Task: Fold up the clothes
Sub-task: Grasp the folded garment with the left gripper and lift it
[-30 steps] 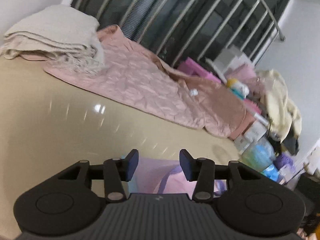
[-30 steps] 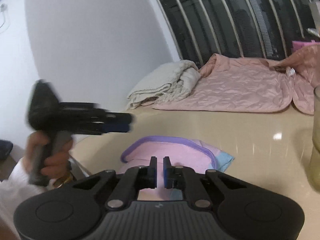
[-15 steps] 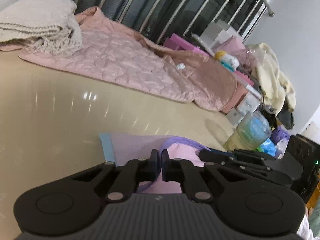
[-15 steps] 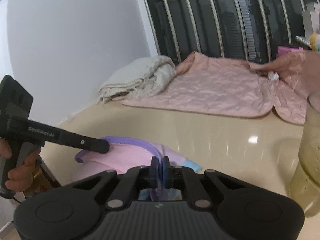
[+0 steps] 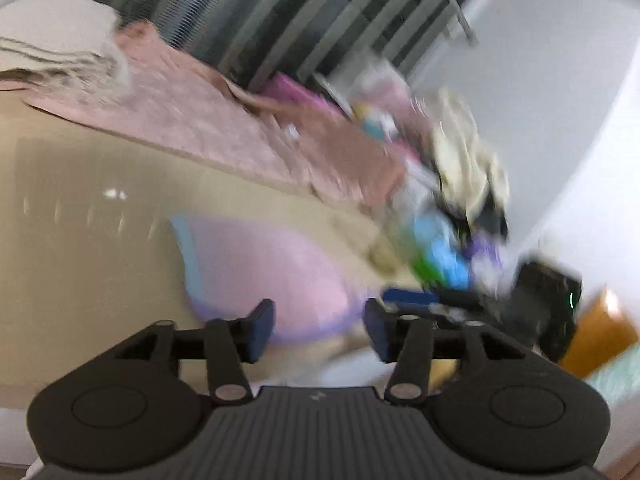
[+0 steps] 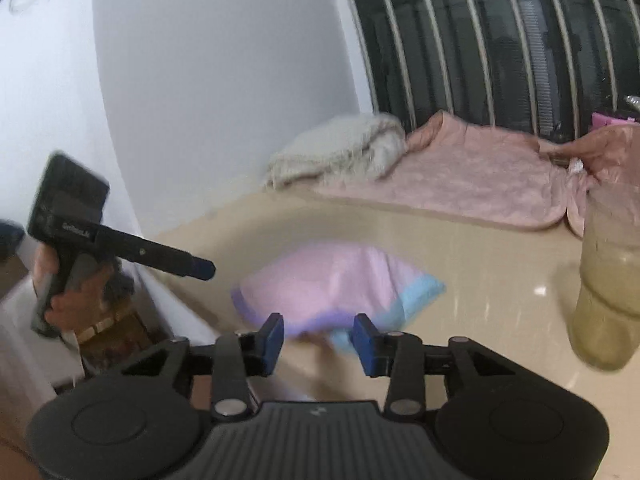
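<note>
The small pink cloth with purple and blue edges (image 6: 332, 284) lies folded on the glossy beige table (image 6: 480, 264). Both the left gripper (image 5: 320, 330) and the right gripper (image 6: 319, 338) have just been opening and now stand apart, nothing between them, probably because this fold is finished.

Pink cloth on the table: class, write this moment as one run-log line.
stage: fold released | pink cloth: lying folded on beige table | left gripper: just opened, empty | right gripper: just opened, empty

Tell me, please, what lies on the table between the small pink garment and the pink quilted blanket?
Only bare beige tabletop separates the pink garment from the quilted blanket, seen in both wrist views.
</note>
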`<state>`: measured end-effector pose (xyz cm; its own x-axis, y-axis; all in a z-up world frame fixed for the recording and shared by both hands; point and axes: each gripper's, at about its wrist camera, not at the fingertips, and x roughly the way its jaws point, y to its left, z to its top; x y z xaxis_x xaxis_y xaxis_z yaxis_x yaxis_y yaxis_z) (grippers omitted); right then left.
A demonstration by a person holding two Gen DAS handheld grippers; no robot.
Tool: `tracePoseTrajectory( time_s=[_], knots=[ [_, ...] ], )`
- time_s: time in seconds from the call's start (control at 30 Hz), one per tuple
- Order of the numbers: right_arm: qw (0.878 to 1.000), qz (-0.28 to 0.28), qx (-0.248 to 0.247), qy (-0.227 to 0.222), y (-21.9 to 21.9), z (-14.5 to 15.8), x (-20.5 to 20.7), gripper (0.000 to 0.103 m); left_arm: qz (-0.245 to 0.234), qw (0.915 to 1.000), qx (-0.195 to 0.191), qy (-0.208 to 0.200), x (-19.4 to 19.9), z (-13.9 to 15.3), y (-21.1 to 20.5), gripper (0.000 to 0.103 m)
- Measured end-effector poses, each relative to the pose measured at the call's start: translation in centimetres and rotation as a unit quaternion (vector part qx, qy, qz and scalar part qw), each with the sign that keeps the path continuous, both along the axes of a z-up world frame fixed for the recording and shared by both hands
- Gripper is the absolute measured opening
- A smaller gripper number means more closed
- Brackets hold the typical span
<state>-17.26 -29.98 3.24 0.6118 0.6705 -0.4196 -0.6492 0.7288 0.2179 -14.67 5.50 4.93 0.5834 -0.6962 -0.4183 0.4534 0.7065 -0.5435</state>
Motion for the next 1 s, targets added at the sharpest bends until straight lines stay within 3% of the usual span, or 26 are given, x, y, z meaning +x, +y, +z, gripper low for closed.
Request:
tracePoseTrajectory(
  time_s=[0.13,0.33,0.43,0.6,0.7,0.83,0.9,0.93,1.0],
  knots=[
    [0.997,-0.038,0.064,-0.01,1.3,0.4,2.4,0.054,0.056,0.9969,0.056,-0.001,2.3,-0.5,-2.0,0.06],
    [0.997,-0.064,-0.022,0.032,3.8,-2.9,4.6,0.053,0.046,0.9875,0.151,0.003,2.9,-2.5,-5.9,0.06],
    [0.993,-0.101,0.02,0.05,1.7,-2.8,4.4,0.054,0.054,0.9884,0.142,0.009,2.8,-2.6,-5.4,0.061],
    [0.991,-0.112,0.05,0.053,2.3,-3.2,4.8,0.059,0.106,0.9862,0.125,0.021,3.3,-2.0,-4.7,0.07],
    [0.991,-0.119,0.035,0.05,3.4,-4.0,4.8,0.059,0.11,0.9851,0.121,0.052,4.0,-2.5,-4.8,0.07],
    [0.992,-0.125,0.015,0.027,4.5,-4.5,3.8,0.059,0.101,0.986,0.124,0.048,4.0,-2.7,-5.9,0.068],
    [0.992,-0.122,-0.019,-0.004,5.5,-4.8,3.4,0.056,0.096,0.9873,0.116,0.051,4.1,-3.0,-6.4,0.048],
    [0.992,-0.12,-0.027,-0.015,5.8,-4.9,3.2,0.052,0.094,0.9878,0.113,0.051,4.2,-3.1,-6.5,0.043],
    [0.994,-0.112,-0.012,-0.01,5.7,-5.1,3.4,0.034,0.093,0.9889,0.1,0.059,4.4,-3.4,-6.5,0.025]
  ],
)
